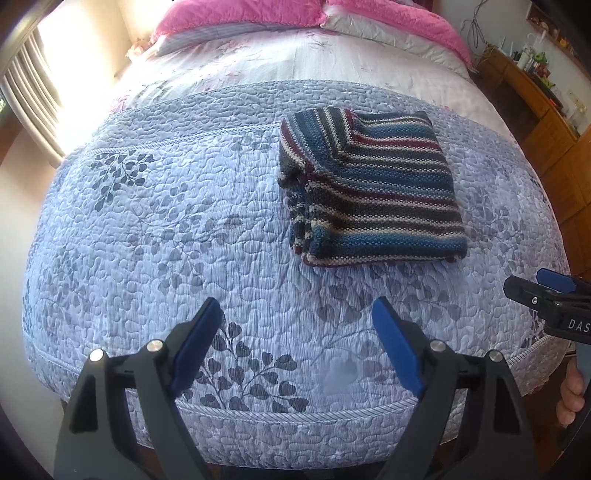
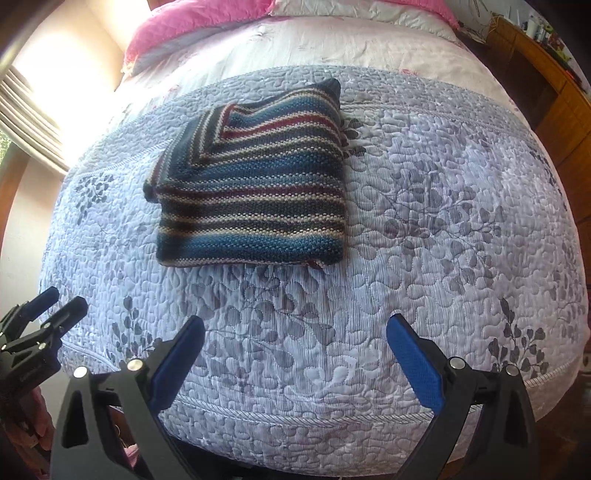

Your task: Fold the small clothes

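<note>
Sunlit bedroom, left wrist view: a bed (image 1: 147, 229) covered by a lilac quilt with leaf print is shown, pink pillows (image 1: 236, 14) at its head. A striped knitted garment (image 1: 373, 184), already folded into a thick square, lies ahead and to the right of the left gripper (image 1: 297, 347), well apart from it. Its blue fingers (image 1: 195, 343) are spread wide and empty. The right gripper (image 1: 546, 291) is seen at the right edge, also holding nothing.

Right wrist view: the garment (image 2: 255, 192) is seen ahead and slightly left of the right gripper (image 2: 295, 362), whose fingers (image 2: 413, 358) are likewise wide apart. Neither gripper is clearly nearer to it.
</note>
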